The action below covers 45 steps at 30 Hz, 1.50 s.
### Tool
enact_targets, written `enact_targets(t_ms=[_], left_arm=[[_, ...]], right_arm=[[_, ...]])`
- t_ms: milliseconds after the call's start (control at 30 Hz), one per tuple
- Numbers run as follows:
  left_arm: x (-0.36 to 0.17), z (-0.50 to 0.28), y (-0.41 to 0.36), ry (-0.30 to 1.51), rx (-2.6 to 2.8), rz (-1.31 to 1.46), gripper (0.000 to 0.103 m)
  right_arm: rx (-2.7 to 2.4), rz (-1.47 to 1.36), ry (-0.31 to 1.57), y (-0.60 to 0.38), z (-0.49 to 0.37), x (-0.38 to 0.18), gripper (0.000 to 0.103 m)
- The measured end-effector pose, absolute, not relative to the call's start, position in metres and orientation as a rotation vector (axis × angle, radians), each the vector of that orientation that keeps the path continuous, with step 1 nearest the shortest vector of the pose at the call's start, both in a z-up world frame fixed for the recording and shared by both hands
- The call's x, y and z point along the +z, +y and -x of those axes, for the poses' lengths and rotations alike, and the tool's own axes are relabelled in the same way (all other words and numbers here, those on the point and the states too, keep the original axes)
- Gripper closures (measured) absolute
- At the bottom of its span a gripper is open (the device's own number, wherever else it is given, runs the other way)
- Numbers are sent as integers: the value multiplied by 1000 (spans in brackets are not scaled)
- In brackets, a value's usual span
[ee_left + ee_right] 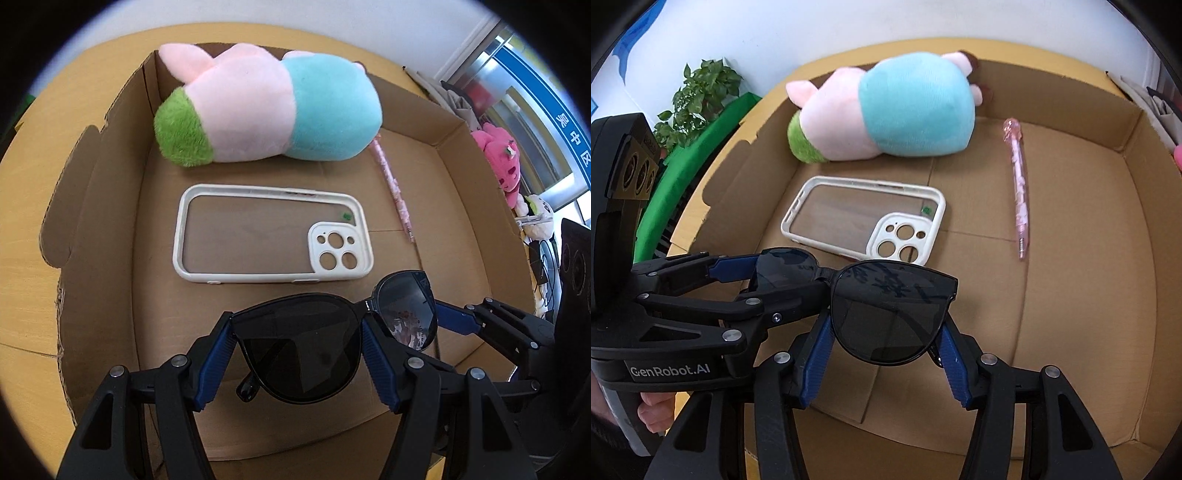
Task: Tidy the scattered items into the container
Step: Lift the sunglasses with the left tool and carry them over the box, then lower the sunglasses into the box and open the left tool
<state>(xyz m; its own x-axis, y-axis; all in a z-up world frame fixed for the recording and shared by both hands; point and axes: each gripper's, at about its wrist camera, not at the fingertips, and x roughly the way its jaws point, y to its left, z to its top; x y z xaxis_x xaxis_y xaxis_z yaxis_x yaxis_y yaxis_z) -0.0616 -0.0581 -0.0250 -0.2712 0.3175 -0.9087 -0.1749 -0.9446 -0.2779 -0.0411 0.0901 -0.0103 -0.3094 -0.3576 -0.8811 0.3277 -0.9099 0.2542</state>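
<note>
Black sunglasses point(303, 350) point(886, 314) hang over the near end of a shallow cardboard box point(96, 229) point(1137, 280). My left gripper point(297, 325) is shut on one lens. My right gripper point(886, 326) is shut on the other lens; it also shows at the right of the left wrist view point(461, 317). Inside the box lie a pink, teal and green plush toy point(258, 107) point(886, 110), a white phone case point(271, 232) point(864, 218) and a pink pen point(395, 188) point(1017, 184).
The box rests on a yellow-wood table point(29, 206). A pink plush point(502, 158) and clutter sit off the table at right. A green plant point(698, 99) and green board point(672, 192) stand at left.
</note>
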Motion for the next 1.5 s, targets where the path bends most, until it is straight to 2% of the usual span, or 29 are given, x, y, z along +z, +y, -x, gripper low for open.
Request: enact_targets(t_ms=[267, 467, 700, 833, 967, 1133, 1267, 1400, 1500], left_arm=[[-40, 68, -60, -128, 2230, 1801, 37], [-44, 73, -53, -13, 2236, 1874, 37], [-43, 69, -53, -3, 2262, 1882, 38], [-40, 66, -56, -4, 2289, 1880, 40], [-32, 60, -59, -15, 2315, 1839, 39], [4, 37, -63, -22, 2442, 1647, 37], [40, 4, -66, -45, 2584, 1404, 35], [65, -23, -60, 58, 2766, 1172, 26], [75, -51, -48, 110, 2840, 1038, 25]], right_arm=[[-2197, -1619, -20, 79, 48, -29, 45], [-2181, -1651, 28, 69, 47, -31, 45], [-2174, -1647, 13, 70, 43, -33, 41], [-2189, -1628, 8, 72, 39, -29, 27], [-2207, -1597, 10, 78, 30, -21, 21], [-2238, -1496, -32, 99, 8, -4, 10], [-2295, -1393, -69, 121, -12, 15, 7], [-2344, -1307, -74, 131, -21, 30, 4], [-2381, -1247, -48, 136, -32, 42, 1]])
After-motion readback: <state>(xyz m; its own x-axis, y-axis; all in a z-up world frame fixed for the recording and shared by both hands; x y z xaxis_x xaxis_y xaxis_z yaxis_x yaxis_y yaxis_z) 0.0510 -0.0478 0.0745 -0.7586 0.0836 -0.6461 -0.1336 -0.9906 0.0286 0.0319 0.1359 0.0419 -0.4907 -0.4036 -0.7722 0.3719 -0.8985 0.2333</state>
